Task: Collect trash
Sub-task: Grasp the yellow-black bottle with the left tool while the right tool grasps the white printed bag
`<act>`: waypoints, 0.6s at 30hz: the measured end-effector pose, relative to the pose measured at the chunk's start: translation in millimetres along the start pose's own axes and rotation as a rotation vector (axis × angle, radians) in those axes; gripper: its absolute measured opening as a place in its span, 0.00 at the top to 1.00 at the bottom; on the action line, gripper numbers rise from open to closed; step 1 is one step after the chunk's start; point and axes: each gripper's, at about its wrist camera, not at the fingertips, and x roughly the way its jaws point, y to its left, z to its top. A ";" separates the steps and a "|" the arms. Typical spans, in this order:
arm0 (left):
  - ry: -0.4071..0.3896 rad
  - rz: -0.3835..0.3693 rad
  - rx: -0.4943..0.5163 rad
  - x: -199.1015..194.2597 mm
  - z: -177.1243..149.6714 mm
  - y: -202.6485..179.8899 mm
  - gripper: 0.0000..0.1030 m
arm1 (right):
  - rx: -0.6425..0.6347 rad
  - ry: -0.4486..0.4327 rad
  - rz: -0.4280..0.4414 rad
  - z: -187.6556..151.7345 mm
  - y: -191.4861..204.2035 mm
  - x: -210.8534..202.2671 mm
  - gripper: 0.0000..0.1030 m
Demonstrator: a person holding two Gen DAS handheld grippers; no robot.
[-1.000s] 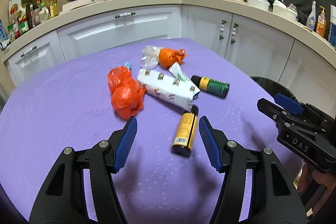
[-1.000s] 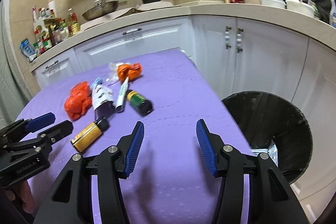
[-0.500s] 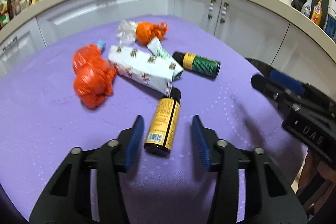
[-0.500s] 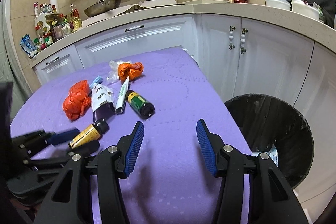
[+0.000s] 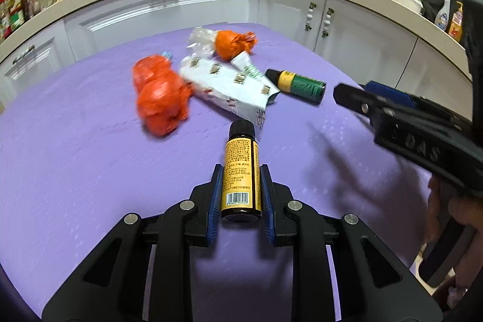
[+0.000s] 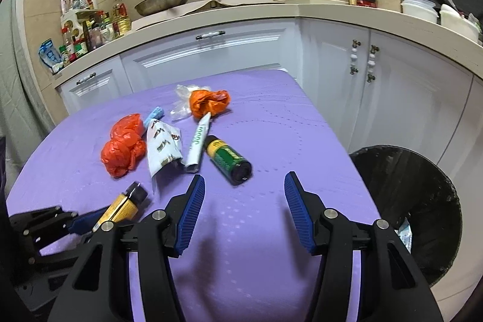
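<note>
Purple cloth: a quilted purple tablecloth (image 6: 271,129) covers the table, with the trash lying on it.
Left gripper: the black left gripper with blue pads (image 5: 241,195) has its jaws closing around a small brown glass bottle with a yellow label and black cap (image 5: 240,174); the pads sit at the bottle's sides at its base end, and the bottle lies on the cloth, cap pointing away.
Right gripper: the black right gripper with blue pads (image 6: 243,210) stands spread above bare cloth with nothing between its jaws.
Other trash: a crumpled red plastic bag (image 6: 123,150), a white printed paper carton (image 6: 164,147), a white tube (image 6: 199,141), a green-labelled dark bottle (image 6: 228,159) and an orange plastic bag (image 6: 209,103) lie close together beyond the grippers.
Bin: a round black trash bin (image 6: 422,201) stands just beside the table's right edge.
</note>
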 end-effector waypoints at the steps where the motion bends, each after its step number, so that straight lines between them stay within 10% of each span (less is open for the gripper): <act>1: -0.001 0.006 -0.008 -3.5 -2.7 4.5 0.78 | -0.004 0.001 0.006 0.3 2.9 0.9 0.47; 18: -0.058 0.178 -0.177 -36.5 -5.6 105.5 0.78 | -0.079 0.108 0.098 16.7 66.5 45.5 0.47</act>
